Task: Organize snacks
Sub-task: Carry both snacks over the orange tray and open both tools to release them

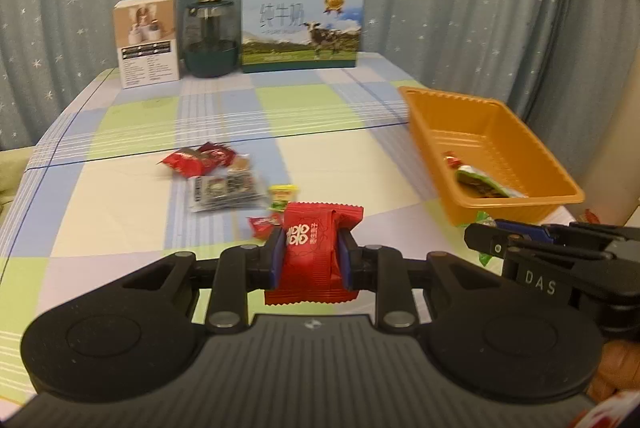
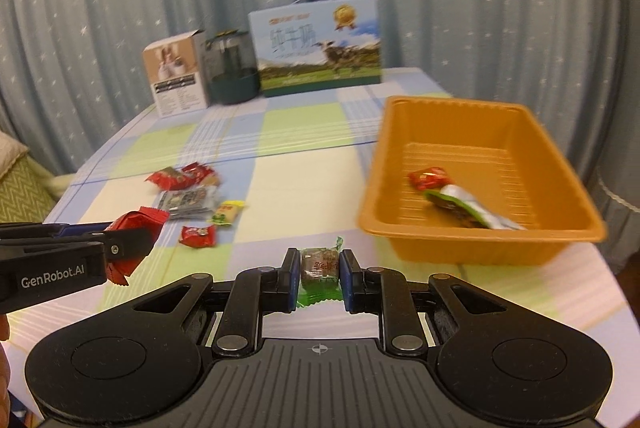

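Red crinkly foil snack packet [image 1: 316, 248], light and soft, sits clamped mid-body in our left tool [image 1: 312, 256], our right tool [image 2: 319, 273] pinching a small green-wrapped candy [image 2: 320, 270].

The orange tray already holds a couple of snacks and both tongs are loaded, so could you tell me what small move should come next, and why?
Probably carry the right tongs forward and to the right, over the orange tray, then release. They are shut on the green-wrapped candy, and the tray's near rim sits just ahead. The left tongs, shut on the red packet, are farther from the tray and can follow.
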Tool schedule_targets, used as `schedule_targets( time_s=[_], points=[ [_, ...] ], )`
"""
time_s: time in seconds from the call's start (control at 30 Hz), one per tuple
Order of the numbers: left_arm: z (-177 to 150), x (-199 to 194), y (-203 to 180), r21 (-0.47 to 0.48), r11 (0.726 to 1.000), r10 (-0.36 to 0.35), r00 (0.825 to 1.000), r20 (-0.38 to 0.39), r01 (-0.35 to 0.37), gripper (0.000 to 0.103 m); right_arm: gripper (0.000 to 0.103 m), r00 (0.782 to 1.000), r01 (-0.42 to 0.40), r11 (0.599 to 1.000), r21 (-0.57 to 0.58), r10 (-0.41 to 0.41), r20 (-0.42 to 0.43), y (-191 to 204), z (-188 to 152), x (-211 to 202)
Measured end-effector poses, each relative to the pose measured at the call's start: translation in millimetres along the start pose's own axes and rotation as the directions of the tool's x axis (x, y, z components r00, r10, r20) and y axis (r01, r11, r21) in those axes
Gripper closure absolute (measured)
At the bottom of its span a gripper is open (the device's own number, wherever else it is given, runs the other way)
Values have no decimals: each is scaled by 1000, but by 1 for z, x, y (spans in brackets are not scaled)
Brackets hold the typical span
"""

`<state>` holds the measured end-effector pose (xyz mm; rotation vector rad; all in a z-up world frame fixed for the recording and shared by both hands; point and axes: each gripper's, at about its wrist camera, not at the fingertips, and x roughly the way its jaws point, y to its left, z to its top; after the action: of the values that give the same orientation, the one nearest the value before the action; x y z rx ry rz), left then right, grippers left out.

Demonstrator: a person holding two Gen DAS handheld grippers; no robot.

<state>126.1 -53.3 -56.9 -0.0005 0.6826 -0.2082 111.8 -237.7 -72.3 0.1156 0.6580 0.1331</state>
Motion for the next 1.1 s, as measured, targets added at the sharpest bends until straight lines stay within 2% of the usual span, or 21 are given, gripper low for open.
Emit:
schedule_targets(
  time_s=[0.3, 0.57, 0.83, 1.1],
  points=[
    [3, -17, -37, 38, 998, -41, 999, 11, 40, 78, 82, 999, 42, 996, 74, -44, 27, -27, -6, -34],
    [15, -14, -59, 71, 995, -78, 997, 19, 76, 78, 82, 996, 60, 991, 119, -66, 52, -44, -2, -49],
    [35, 3, -86, 93, 987, -136, 990, 23, 134, 78, 82, 986, 117, 982, 148, -133, 104, -89, 25, -55],
    [57, 38, -119, 118, 975, -189, 982, 14, 186, 78, 82, 972, 157, 969, 188, -185, 141, -142, 51, -39]
  ],
)
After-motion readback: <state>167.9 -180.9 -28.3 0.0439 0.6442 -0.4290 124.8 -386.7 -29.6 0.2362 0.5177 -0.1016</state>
